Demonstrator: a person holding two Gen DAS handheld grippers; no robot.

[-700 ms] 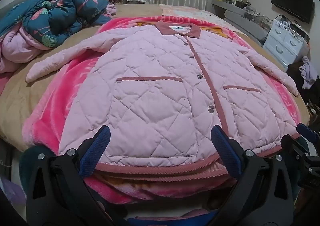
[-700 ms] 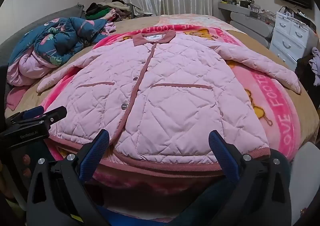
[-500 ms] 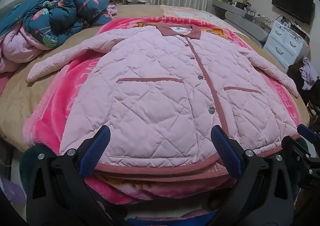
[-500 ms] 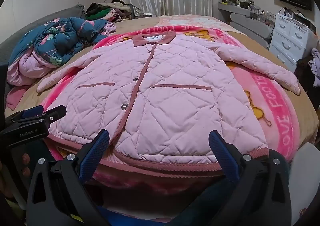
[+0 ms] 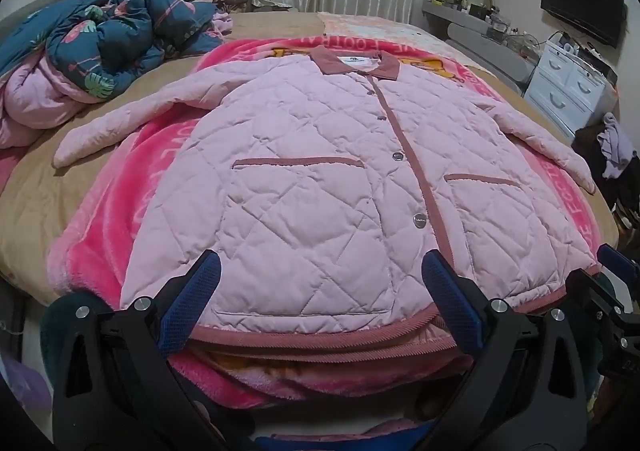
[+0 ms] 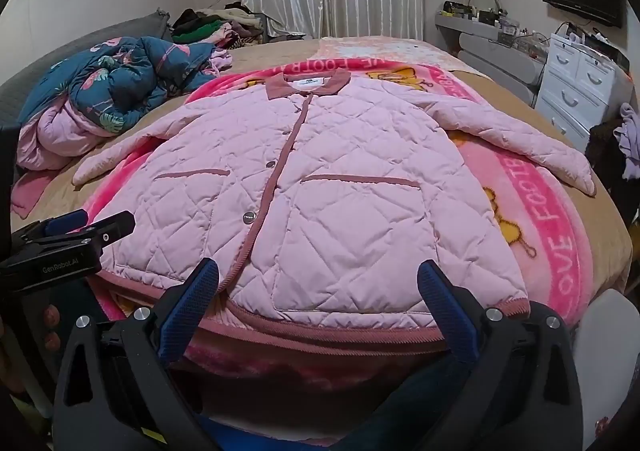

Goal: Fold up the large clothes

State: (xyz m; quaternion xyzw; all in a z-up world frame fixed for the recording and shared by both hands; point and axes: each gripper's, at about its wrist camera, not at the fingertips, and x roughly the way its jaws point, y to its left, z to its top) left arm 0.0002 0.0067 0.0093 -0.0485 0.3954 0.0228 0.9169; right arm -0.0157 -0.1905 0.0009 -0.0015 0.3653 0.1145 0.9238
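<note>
A pink quilted jacket [image 5: 320, 187] with a dusty-red collar, placket and hem lies flat, front up and buttoned, on a bright pink blanket [image 5: 116, 219] on the bed; it also shows in the right wrist view [image 6: 336, 211]. Both sleeves are spread out to the sides. My left gripper [image 5: 320, 291] is open and empty, just in front of the hem's left half. My right gripper [image 6: 318, 291] is open and empty, in front of the hem's right half. The left gripper [image 6: 72, 235] shows at the left of the right wrist view.
A crumpled blue flamingo-print duvet [image 5: 100, 39] lies at the bed's far left, with a clothes pile [image 6: 208, 27] behind it. A white drawer unit [image 5: 568, 87], a TV [image 5: 580, 7] and a cluttered shelf stand at the right. The pink blanket [image 6: 552, 227] hangs over the near bed edge.
Both grippers have shifted very slightly; the jacket lies as before and both stay open.
</note>
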